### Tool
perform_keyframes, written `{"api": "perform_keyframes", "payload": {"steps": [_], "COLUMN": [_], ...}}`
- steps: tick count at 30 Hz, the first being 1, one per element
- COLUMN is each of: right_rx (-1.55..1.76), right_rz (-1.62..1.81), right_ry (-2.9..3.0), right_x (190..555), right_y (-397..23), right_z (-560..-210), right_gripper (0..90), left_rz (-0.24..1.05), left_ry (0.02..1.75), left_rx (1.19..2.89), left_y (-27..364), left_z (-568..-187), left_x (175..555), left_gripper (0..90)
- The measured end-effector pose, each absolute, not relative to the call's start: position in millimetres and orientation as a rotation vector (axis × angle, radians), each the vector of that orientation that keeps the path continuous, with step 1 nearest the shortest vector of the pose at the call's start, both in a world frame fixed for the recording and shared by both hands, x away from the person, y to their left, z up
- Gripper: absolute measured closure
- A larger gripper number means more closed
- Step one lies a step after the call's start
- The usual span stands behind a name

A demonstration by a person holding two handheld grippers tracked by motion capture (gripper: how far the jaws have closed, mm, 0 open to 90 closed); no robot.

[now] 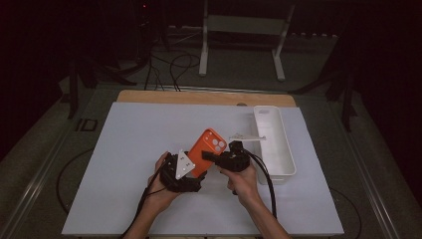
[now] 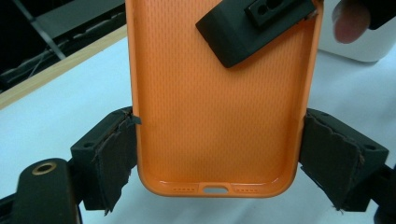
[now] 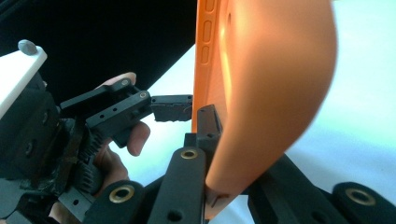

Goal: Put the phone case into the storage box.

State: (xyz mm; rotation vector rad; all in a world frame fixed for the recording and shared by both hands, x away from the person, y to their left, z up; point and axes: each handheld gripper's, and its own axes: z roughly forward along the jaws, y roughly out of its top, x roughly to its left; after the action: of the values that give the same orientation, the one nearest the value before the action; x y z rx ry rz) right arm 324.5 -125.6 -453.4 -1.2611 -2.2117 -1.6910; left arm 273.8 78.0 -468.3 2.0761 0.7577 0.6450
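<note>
Case, orange, sits tilted above the desk between your two hands, camera cutout end up and away from you. Your left gripper clasps it across its lower end: in the left gripper view both fingers press the case's two long edges, with the port slot just below them and the textured inside facing the camera. Your right gripper is clenched on the case's side wall near the top; in its own view one finger lies against the inner face and the other is hidden behind the blurred orange back, so the exact pinch point is hard to make out. From the left gripper view, that right finger shows as a black block inside the case, cut off at the top edge, with a fingertip beside it. From above, the grey plate and your hands cover the case's lower half. A white tray stands just right of your right hand; a small pale thing lying across its left rim is too small to identify.
</note>
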Motion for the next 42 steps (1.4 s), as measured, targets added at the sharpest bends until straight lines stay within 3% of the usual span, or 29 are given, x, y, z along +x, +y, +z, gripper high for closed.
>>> {"api": "perform_keyframes", "payload": {"steps": [17,42], "right_rx": [-1.285,-1.198], "right_rz": [-1.71,-1.706], "right_ry": [-2.265,-2.393], "right_x": [322,317], "right_y": [-126,-135], "right_z": [-450,-445], "right_gripper": [87.0,86.6], "left_rz": [0.62,0.441], "left_ry": [0.816,0.823], "left_rx": [2.045,2.0], "left_y": [80,101], "left_z": [-467,-459], "left_x": [276,286], "left_gripper": [7.3,6.6]}}
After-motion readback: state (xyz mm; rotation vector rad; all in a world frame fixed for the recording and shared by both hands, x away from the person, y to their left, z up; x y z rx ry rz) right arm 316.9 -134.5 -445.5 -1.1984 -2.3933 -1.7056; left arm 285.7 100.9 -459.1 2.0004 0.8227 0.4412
